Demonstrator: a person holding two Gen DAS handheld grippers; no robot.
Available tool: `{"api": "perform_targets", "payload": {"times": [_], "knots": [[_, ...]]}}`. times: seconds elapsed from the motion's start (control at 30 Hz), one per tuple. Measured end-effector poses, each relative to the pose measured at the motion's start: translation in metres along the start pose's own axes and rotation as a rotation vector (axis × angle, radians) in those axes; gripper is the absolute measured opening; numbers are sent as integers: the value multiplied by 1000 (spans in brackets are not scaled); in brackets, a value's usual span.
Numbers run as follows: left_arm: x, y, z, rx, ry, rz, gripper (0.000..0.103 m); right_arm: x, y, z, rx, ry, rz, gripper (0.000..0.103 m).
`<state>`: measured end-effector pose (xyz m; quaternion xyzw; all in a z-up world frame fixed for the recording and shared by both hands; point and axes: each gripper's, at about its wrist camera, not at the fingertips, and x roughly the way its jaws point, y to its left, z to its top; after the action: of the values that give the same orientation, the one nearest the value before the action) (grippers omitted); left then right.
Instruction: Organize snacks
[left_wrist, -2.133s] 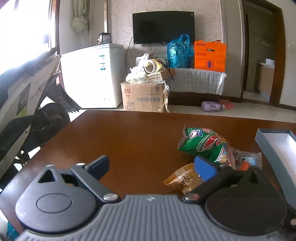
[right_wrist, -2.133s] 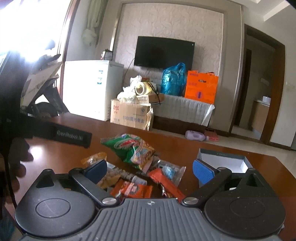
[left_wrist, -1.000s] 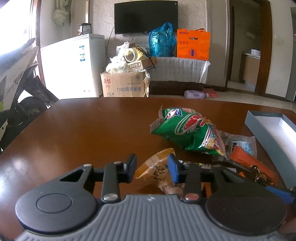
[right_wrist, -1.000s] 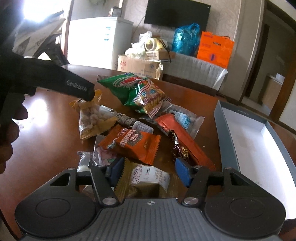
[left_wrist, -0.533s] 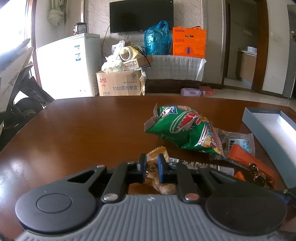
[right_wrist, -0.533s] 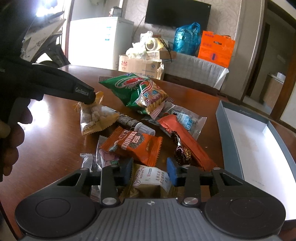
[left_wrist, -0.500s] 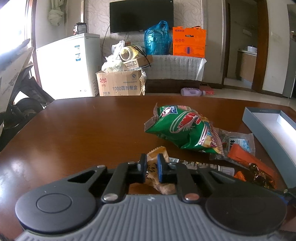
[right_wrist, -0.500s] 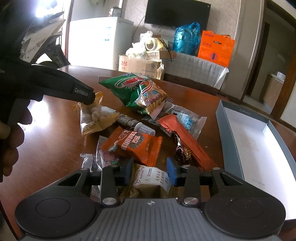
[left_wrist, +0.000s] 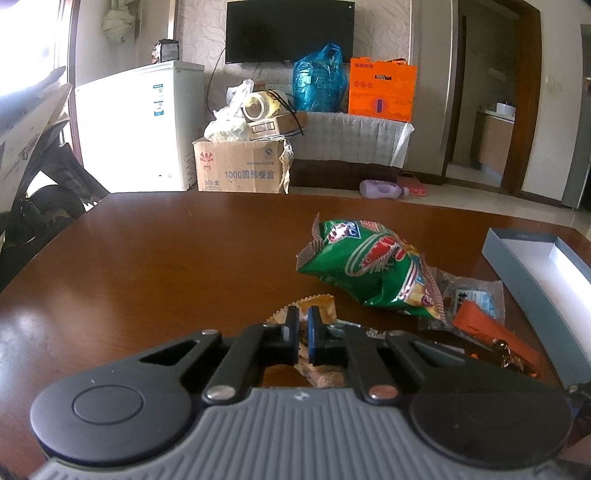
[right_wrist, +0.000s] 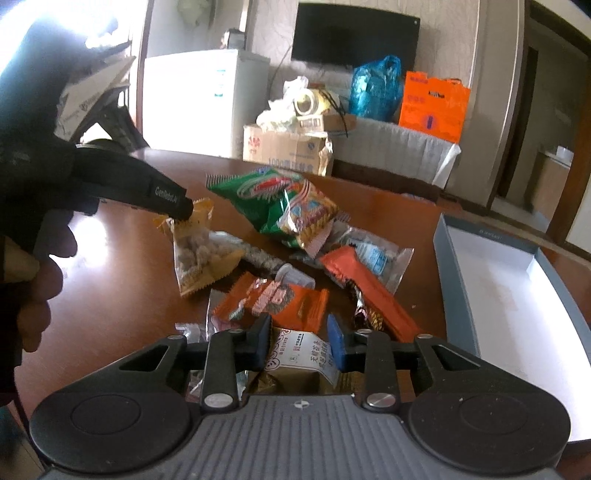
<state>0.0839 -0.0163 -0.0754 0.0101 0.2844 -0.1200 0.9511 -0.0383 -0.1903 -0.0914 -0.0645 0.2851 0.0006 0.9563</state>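
Our left gripper (left_wrist: 303, 325) pinches the yellow nut packet (right_wrist: 199, 254) at its top edge. Our right gripper (right_wrist: 298, 345) is closing around the olive-brown snack packet (right_wrist: 299, 363) lying between its fingers.

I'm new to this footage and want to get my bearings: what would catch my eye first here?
A jumble of bright snack packets sits mid-table, topped by a big green bag, with an open grey box empty to its right. The left gripper is clamped on the top edge of a yellow peanut packet at the pile's left. The right gripper is closing on a brown packet with a white label at the near edge.
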Motion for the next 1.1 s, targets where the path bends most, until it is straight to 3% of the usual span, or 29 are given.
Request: {"api": "perform_targets", "payload": {"times": [0.3, 0.37, 0.4, 0.43, 0.67, 0.8, 1.1], "knots": [[-2, 4, 1, -4, -7, 22, 0, -7, -7, 5, 2, -19, 5, 37], [1, 4, -2, 9, 2, 44, 0, 1, -4, 5, -13, 35, 13, 64], [1, 1, -2, 31, 7, 52, 0, 6, -1, 3, -19, 61, 13, 97], [2, 0, -2, 45, 6, 69, 1, 6, 2, 1, -33, 47, 4, 102], [1, 12, 9, 24, -12, 120, 2, 23, 9, 9, -103, 37, -44, 103], [17, 17, 8, 66, 26, 160, 2, 37, 6, 11, -94, 63, -46, 102], [55, -1, -4, 142, 112, 136, 2, 57, 19, 20, -137, 74, -46, 101]]}}
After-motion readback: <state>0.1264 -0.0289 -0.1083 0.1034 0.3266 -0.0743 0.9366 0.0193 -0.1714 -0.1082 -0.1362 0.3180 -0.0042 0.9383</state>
